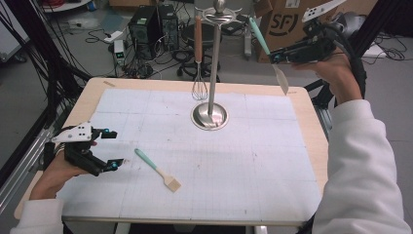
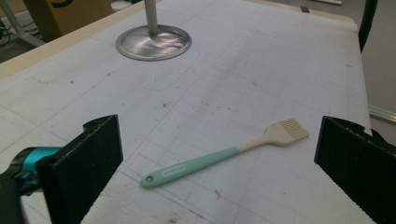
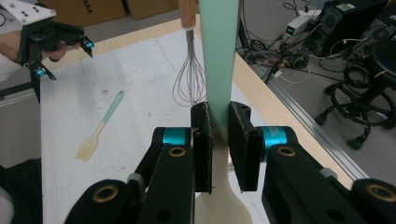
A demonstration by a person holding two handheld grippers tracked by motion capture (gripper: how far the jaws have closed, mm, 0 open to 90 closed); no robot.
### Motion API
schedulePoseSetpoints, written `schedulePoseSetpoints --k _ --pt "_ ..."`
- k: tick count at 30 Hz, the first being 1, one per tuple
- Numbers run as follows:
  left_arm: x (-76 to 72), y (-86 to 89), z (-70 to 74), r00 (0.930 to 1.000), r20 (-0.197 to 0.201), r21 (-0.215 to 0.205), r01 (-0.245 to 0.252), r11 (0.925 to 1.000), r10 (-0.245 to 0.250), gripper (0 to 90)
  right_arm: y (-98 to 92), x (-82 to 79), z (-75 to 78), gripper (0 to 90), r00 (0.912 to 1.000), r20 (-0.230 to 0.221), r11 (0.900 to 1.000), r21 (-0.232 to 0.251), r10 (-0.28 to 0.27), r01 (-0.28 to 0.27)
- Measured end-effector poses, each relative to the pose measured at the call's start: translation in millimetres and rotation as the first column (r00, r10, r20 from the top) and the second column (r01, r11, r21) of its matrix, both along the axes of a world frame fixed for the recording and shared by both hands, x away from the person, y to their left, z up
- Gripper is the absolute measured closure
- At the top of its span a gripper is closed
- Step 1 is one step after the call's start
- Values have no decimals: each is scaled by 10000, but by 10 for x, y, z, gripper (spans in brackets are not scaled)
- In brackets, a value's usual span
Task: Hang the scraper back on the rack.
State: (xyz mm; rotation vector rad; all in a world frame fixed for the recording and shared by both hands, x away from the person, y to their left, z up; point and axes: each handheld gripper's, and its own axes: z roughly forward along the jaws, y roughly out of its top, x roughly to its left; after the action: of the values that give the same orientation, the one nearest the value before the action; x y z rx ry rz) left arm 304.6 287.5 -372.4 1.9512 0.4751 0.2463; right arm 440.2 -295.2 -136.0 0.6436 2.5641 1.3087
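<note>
The near-left hand-held gripper (image 1: 111,148) rests spread beside a brush (image 1: 157,169) on the bench (image 1: 311,141); the far-right hand-held gripper (image 1: 276,57) pinches a spatula (image 1: 267,52) aloft.

Near the table's far edge, a steel rack stand (image 1: 210,116) with a wooden-handled wire whisk (image 1: 198,58) hanging; toward the front left, a mint-handled pastry brush (image 1: 157,169) lying flat on the white grid mat (image 1: 253,165).

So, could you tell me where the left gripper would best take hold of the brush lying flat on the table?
Probably on the teal handle, around its middle, coming straight down from above. The brush lies flat on the mat with free space on both sides, and its handle is slim and straight, so the open left gripper could close across it. The pale bristle head is wider, likely a poorer hold.
</note>
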Motion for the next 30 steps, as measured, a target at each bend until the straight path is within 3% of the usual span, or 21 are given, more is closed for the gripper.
schedulePoseSetpoints --k 30 --pt "7 -4 -12 10000 -58 41 10 10000 -10 17 81 234 -83 798 9998 -214 9999 -139 22 -25"
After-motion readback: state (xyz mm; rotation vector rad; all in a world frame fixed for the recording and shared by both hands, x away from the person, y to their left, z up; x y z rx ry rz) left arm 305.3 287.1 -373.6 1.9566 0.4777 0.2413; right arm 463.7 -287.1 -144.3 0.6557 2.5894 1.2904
